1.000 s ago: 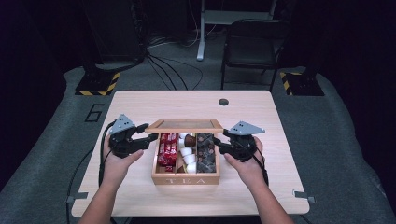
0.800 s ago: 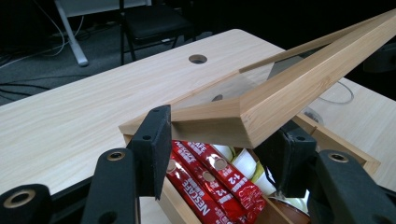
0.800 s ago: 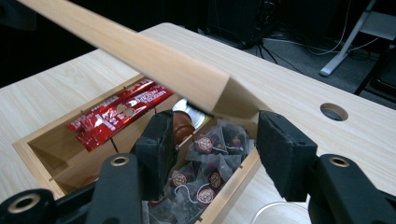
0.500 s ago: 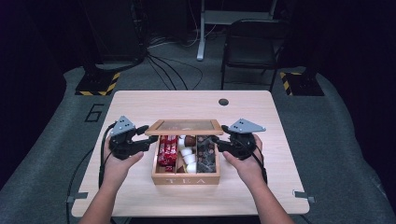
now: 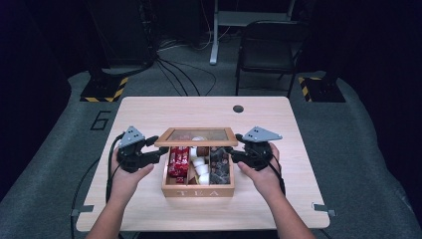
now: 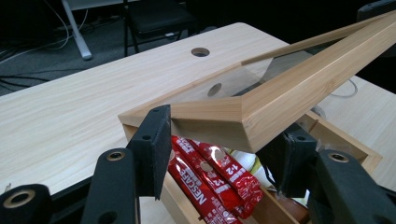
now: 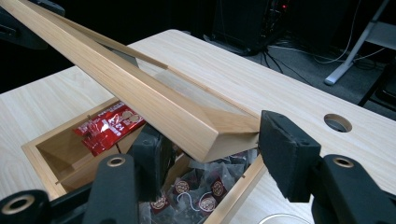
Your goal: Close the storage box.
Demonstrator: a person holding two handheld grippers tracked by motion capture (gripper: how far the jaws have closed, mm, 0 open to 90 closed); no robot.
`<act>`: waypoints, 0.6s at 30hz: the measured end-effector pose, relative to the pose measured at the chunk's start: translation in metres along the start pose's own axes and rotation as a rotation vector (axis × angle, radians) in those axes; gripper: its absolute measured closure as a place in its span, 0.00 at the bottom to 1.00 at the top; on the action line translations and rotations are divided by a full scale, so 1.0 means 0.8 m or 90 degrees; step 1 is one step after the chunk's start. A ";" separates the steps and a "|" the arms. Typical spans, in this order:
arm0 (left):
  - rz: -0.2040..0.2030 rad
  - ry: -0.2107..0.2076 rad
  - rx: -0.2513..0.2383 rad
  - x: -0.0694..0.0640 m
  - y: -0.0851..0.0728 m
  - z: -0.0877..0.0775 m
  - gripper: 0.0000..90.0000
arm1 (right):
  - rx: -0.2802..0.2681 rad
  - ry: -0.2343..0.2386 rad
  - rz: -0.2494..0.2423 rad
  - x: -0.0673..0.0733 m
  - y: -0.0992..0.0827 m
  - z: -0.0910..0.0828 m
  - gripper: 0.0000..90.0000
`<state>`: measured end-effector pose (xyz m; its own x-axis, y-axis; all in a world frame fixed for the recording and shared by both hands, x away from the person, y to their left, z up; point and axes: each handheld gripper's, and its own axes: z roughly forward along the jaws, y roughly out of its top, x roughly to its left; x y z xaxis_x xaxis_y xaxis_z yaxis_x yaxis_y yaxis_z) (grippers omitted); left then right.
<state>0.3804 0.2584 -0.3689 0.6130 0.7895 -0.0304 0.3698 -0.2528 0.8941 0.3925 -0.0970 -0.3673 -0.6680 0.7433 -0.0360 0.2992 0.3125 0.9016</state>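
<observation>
Pale wood frames the glass lid (image 5: 198,136) held half-raised above the tea box (image 5: 197,190) at the table's (image 5: 149,109) near middle, the left gripper (image 5: 155,154) and right gripper (image 5: 234,153) at its two ends. From the left gripper, the jaws pinch the lid's corner (image 6: 224,116) over red sachets (image 6: 210,177). From the right gripper, the jaws have just been opening, bracketing the lid's other corner (image 7: 205,126), the far pad just clear, tea bags (image 7: 196,191) below.

The high view looks forward and down over the pale wooden worktop (image 5: 149,119). Each gripper view sits close, facing opposite ends of the glass-paned wooden lid (image 6: 299,88), which all three views share.
</observation>
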 end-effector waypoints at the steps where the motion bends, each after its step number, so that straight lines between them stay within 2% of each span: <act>1: 0.001 -0.003 0.005 0.000 0.000 -0.001 0.52 | -0.001 0.001 -0.005 0.000 -0.001 0.000 0.49; 4: 0.003 -0.004 0.010 -0.001 -0.002 -0.001 0.52 | -0.003 0.003 -0.009 0.001 -0.004 0.000 0.49; 10: 0.009 -0.003 0.027 -0.003 -0.001 -0.002 0.52 | -0.013 0.011 0.009 0.000 -0.011 -0.002 0.50; 13: 0.014 -0.005 0.033 -0.003 -0.002 -0.003 0.52 | -0.008 0.014 0.015 0.001 -0.013 -0.003 0.51; 15: 0.017 -0.009 0.037 -0.004 -0.002 -0.005 0.52 | -0.011 0.017 0.008 0.001 -0.014 -0.005 0.51; 18: 0.022 -0.002 0.034 -0.006 -0.004 -0.005 0.52 | -0.017 0.021 0.016 0.001 -0.018 -0.007 0.51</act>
<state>0.3736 0.2578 -0.3701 0.6288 0.7776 -0.0015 0.3847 -0.3095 0.8696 0.3837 -0.1040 -0.3777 -0.6827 0.7307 0.0004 0.2980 0.2780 0.9132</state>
